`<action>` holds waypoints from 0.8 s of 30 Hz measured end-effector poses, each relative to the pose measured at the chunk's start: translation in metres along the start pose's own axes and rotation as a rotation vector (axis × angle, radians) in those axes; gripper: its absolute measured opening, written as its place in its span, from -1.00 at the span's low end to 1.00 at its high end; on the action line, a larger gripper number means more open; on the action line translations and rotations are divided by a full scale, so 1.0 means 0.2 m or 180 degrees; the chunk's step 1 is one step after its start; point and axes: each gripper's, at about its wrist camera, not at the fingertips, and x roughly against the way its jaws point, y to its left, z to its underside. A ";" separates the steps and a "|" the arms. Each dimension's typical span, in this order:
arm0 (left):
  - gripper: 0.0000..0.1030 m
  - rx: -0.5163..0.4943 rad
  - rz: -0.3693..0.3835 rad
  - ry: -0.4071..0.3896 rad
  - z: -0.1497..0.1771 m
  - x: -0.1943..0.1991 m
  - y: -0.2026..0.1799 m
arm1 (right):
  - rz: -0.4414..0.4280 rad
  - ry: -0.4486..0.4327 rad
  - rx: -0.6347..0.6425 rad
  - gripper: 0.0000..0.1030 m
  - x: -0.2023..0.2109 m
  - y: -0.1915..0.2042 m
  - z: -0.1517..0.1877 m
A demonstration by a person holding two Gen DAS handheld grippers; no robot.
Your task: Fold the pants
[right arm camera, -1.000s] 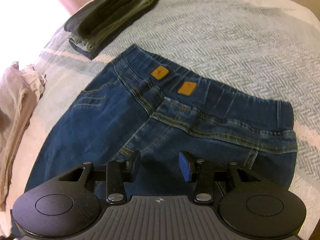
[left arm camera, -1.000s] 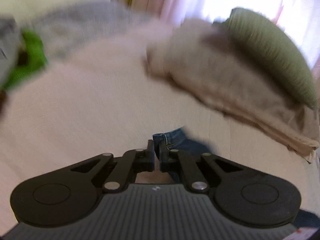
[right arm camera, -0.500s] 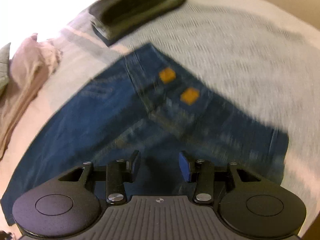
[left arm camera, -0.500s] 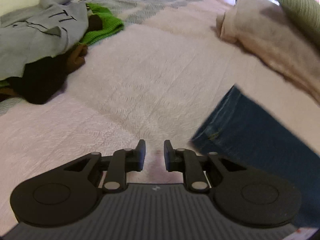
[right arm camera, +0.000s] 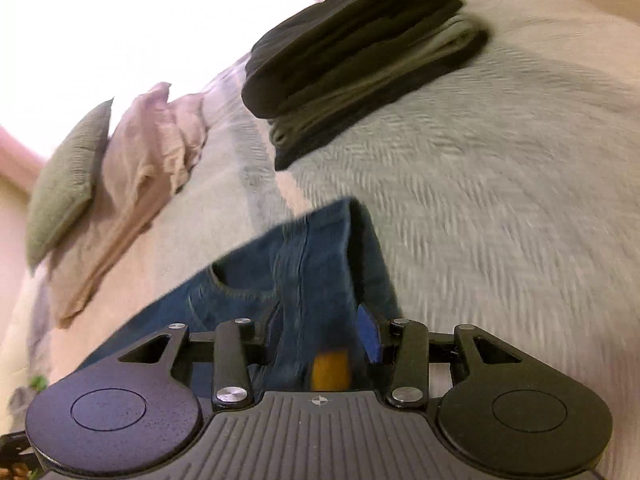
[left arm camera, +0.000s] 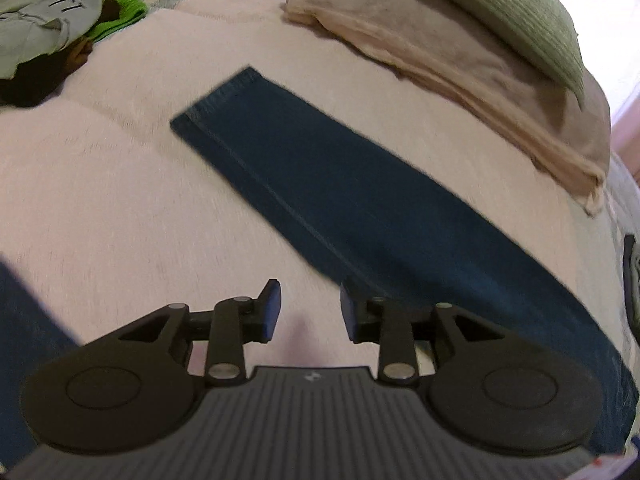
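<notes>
— On the bed [left arm camera: 120,208], where are the jeans [left arm camera: 340,184]?

— From the left wrist camera, one leg lies flat on the pink cover, its hem toward 11 o'clock and the cloth running down toward 4 o'clock.

— And the left gripper [left arm camera: 310,306]?

— Its jaws are opening, with only bare cover in the gap; the jeans pass just beside the right finger.

— The right gripper [right arm camera: 320,328]?

— It hangs over the waistband end of the jeans [right arm camera: 304,264], jaws parted about halfway. Denim and an orange patch [right arm camera: 330,370] show in the gap, but whether the pads press on the cloth I cannot tell.

— Anything holding other things?

— No containers. A stack of folded dark clothes [right arm camera: 356,60] sits at 12 o'clock, a beige blanket [right arm camera: 140,184] and green cushion [right arm camera: 68,176] at 9 o'clock, and a loose clothes heap [left arm camera: 52,24] at the left camera's 10 o'clock.
</notes>
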 end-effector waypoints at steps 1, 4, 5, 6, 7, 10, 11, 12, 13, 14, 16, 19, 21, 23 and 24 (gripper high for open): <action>-0.48 0.0030 -0.0010 0.0004 0.05 0.03 -0.02 | -0.0048 0.0058 0.0005 -0.23 -0.03 -0.04 -0.04; -0.46 0.0117 -0.0037 0.0046 0.18 0.11 -0.08 | -0.0323 0.0251 -0.0027 -0.23 -0.14 -0.14 -0.15; -0.45 0.0143 -0.0047 0.0066 0.23 0.14 -0.10 | -0.0443 0.0333 -0.0055 -0.23 -0.18 -0.17 -0.18; -0.45 0.0157 -0.0065 0.0094 0.28 0.16 -0.12 | -0.0542 0.0383 -0.0080 -0.24 -0.21 -0.20 -0.20; -0.45 0.0161 -0.0090 0.0110 0.31 0.18 -0.14 | -0.0668 0.0429 -0.0126 -0.24 -0.25 -0.22 -0.22; -0.45 0.0172 -0.0182 0.0132 0.40 0.23 -0.18 | -0.0893 0.0500 -0.0208 -1.00 -0.32 -0.22 -0.26; -0.45 0.0180 -0.0213 0.0129 0.42 0.25 -0.19 | -0.0895 0.0496 -0.0153 -1.00 -0.34 -0.21 -0.27; -0.45 0.0175 -0.0233 0.0113 0.44 0.27 -0.20 | -0.0862 0.0435 -0.0035 -1.00 -0.33 -0.18 -0.29; -0.45 0.0165 -0.0245 0.0091 0.45 0.29 -0.21 | -0.0884 0.0354 0.0124 -1.00 -0.31 -0.15 -0.29; -0.45 0.0140 -0.0259 0.0055 0.46 0.32 -0.22 | -0.0873 0.0229 0.0304 -1.00 -0.25 -0.11 -0.30; -0.45 0.0084 -0.0301 0.0036 0.48 0.33 -0.23 | -0.0614 0.0063 0.0634 -1.00 -0.19 -0.08 -0.30; -0.45 0.0017 -0.0407 0.0096 0.52 0.32 -0.23 | -0.0112 0.0259 0.0559 -0.98 -0.32 -0.19 -0.24; -0.45 -0.0025 -0.0466 0.0111 0.55 0.33 -0.23 | -0.0146 0.0271 0.0349 -0.89 -0.33 -0.21 -0.23; -0.44 0.0011 -0.0467 0.0112 0.57 0.36 -0.21 | -0.0371 0.0332 0.0034 -0.74 -0.23 -0.23 -0.25; -0.44 0.0061 -0.0462 0.0129 0.58 0.36 -0.19 | -0.0492 0.0394 -0.0037 -0.56 -0.17 -0.24 -0.24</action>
